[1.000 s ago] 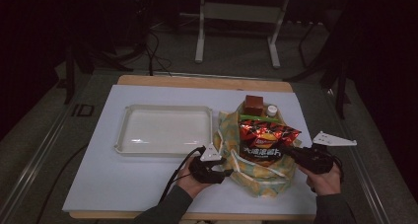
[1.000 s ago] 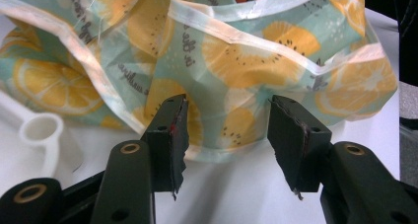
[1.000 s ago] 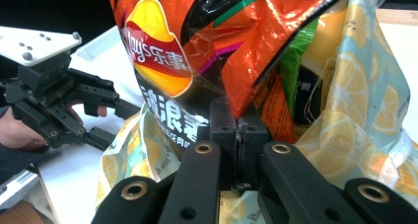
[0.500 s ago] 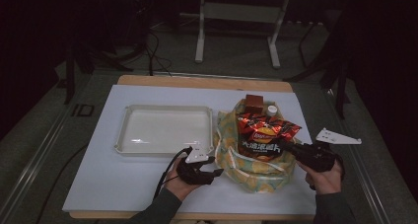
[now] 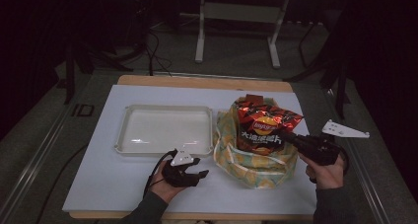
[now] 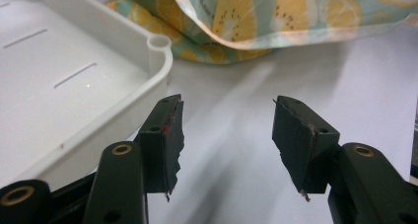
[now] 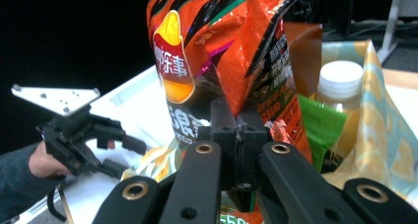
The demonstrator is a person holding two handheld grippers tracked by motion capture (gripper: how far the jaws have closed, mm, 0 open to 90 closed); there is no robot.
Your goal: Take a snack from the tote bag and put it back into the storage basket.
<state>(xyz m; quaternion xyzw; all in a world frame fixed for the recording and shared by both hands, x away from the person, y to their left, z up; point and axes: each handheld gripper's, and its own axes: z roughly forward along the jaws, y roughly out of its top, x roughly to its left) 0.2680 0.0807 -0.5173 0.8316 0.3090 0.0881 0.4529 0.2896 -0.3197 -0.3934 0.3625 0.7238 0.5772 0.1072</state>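
Clearly, from left to right:
Left gripper (image 5: 194, 175): jaws stand apart with nothing between them, having just been opening; bare white table (image 6: 236, 135) lies ahead of the pads.
Tray (image 5: 165, 130): white, empty, just left of those jaws; the left gripper view shows its rounded corner post and floor slots.
Fabric bag (image 5: 256, 162): lemon print, beyond the left jaws, its folded rim near the tray corner.
Chips bag (image 7: 222, 51): orange-red, raised above the fabric bag, its lower edge pinched.
Right gripper (image 7: 237, 130): jaws pressed together on the chips bag.
Right gripper view extras: white-capped bottle (image 7: 340, 100), green packet (image 7: 320, 125), brown carton (image 7: 303, 46) inside the fabric bag, behind the chips.
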